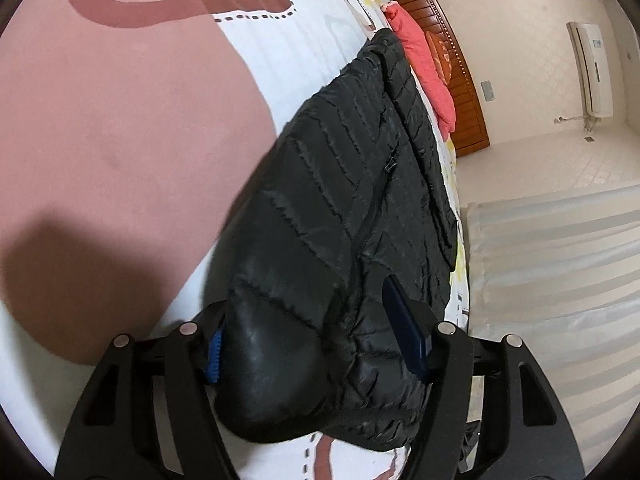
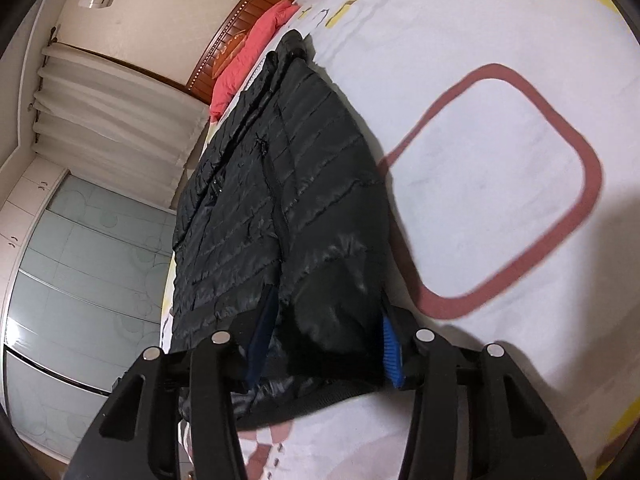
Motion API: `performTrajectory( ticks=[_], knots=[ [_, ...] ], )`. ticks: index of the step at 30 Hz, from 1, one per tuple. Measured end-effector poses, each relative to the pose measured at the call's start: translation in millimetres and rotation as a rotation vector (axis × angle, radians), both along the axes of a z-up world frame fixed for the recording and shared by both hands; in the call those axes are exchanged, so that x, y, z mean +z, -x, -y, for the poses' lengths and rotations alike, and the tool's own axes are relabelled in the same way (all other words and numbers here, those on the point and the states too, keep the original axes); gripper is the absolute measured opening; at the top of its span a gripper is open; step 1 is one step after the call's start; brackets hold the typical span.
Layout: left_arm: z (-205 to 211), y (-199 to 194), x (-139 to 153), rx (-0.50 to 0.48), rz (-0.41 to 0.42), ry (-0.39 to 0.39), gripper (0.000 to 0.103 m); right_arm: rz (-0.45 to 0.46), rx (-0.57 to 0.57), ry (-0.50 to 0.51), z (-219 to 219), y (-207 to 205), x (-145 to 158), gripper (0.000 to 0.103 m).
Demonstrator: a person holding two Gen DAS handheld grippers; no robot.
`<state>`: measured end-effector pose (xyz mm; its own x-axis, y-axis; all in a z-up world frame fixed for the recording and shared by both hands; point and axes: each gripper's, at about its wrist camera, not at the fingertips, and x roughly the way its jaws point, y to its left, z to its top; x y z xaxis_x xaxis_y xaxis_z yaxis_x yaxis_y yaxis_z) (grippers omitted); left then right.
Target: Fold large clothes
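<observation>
Black quilted puffer jacket (image 1: 360, 208), nylon shell with stitched channels and a zipped pocket, laid lengthwise near the side edge of the bed, collar end towards the headboard and hem end nearest both cameras. Hem corners bunched and lifted: left gripper (image 1: 316, 344) has a thick roll of the fabric between its blue-padded fingers (image 1: 404, 332), jaws held wide by the bulk of padding yet apparently pressing on it; right gripper (image 2: 324, 340) likewise straddles a doubled fold of the hem, fingers part-spread around it. Judged purpose of the paired hold: one grip at each lower corner keeps the hem level, so the bottom half can be carried up over the chest in a single even fold. Slippery shell and trapped air suggest the fold may spring back unless pressed flat. Support: bed with white quilted bedspread (image 2: 480, 160) printed with dusty-rose shapes, dotted lines and yellow patches. Beyond the collar: coral-pink padded garment (image 1: 424, 64) against a carved brown wooden headboard (image 1: 460, 80). Room: cream walls, wall-mounted air conditioner (image 1: 592, 68), pale pleated curtain (image 2: 112, 108), frosted-glass sliding wardrobe doors (image 2: 80, 280).
</observation>
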<state>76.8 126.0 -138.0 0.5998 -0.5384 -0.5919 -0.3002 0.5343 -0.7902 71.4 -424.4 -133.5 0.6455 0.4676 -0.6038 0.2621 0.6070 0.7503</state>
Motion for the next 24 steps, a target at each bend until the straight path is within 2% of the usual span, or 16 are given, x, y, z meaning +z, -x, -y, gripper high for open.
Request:
performTrajectory(
  ticks=[2,3,4,5,6,8,12,18,24],
  knots=[
    [3.0,-4.4,-2.0,0.0,0.0,0.004,0.058,0.003,0.01,0.002,-2.3,-7.7,-1.7,0.047],
    [4.5,-5.5,-2.4,0.001,0.001,0.004,0.052,0.005,0.014,0.012,-4.2,-10.2,-1.0,0.045],
    [5.7,-6.0,-2.9,-0.002,0.0,0.005,0.042,0.014,0.018,0.028,-6.5,-12.3,1.5,0.041],
    [5.8,-4.7,-3.5,-0.003,0.001,0.005,0.037,0.018,0.021,0.032,-7.4,-12.7,2.8,0.027],
    [5.3,-3.6,-2.4,-0.001,0.008,0.006,0.031,0.02,0.027,0.018,-7.4,-13.4,2.2,0.022],
    [2.0,-2.6,1.2,0.003,0.031,0.01,0.019,0.023,0.019,-0.019,-5.2,-12.5,0.9,0.02],
    [-4.2,-1.9,22.2,0.008,0.113,0.046,0.015,0.079,0.025,-0.027,-6.9,-10.8,15.2,0.017],
    [3.2,-11.9,66.6,-0.005,0.221,0.056,0.013,0.226,0.025,-0.042,-9.5,-12.7,60.8,0.016],
    [2.2,2.5,116.4,-0.002,0.347,0.016,0.012,0.355,0.027,-0.02,-12.6,1.2,110.0,0.015]
  ],
)
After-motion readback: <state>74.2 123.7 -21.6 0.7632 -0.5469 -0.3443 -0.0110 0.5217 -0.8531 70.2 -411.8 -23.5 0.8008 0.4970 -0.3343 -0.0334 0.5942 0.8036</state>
